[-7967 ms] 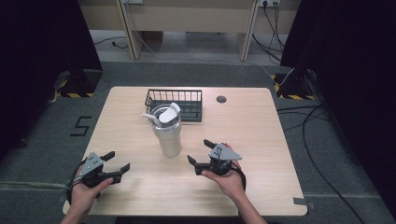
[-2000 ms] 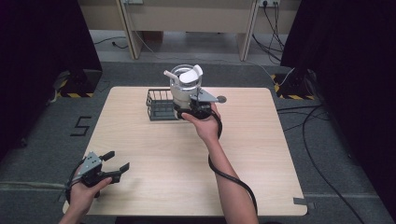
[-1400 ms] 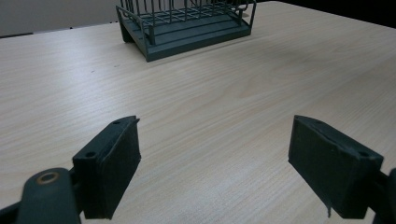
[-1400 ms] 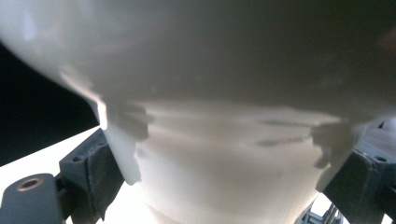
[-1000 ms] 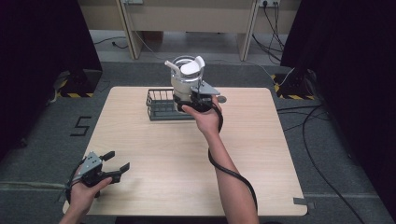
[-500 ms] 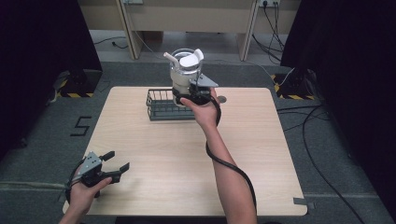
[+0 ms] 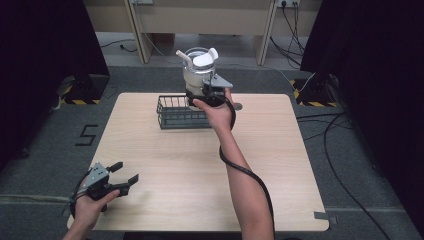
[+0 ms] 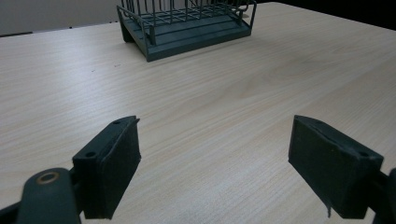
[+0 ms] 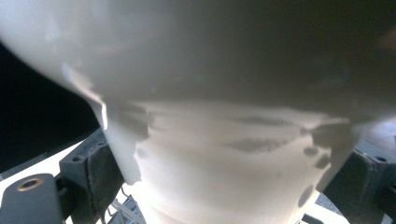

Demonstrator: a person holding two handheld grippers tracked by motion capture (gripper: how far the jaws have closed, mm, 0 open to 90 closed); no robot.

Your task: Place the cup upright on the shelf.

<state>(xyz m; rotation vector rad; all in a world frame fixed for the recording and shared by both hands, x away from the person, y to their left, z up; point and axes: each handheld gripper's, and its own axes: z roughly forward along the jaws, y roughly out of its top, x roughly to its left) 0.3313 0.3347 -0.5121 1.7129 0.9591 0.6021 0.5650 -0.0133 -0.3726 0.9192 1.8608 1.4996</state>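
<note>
Shaker bottle is sitting clamped in the right gripper, whose jaws are pinching its lower body from both sides; in the right gripper view the pale wall of the bottle is pressing against both black pads. It is being held in the air above the far right end of the wire basket, clear of the desk. Its long axis is standing nearly upright, the lidded end pointing up with a white flip cap and a loop handle on top, and the base pointing down toward the basket.

Left gripper is resting low at the near left corner of the desk, well apart from the bottle, its jaws spread wide with nothing between them; its own view is looking across bare wood to the basket.

Desk is a pale wood-grain top with a small dark round disc near its far edge. Around it, grey carpet is lying under trailing cables, black curtains are hanging at both sides, and a light wooden bench is standing at the back.
</note>
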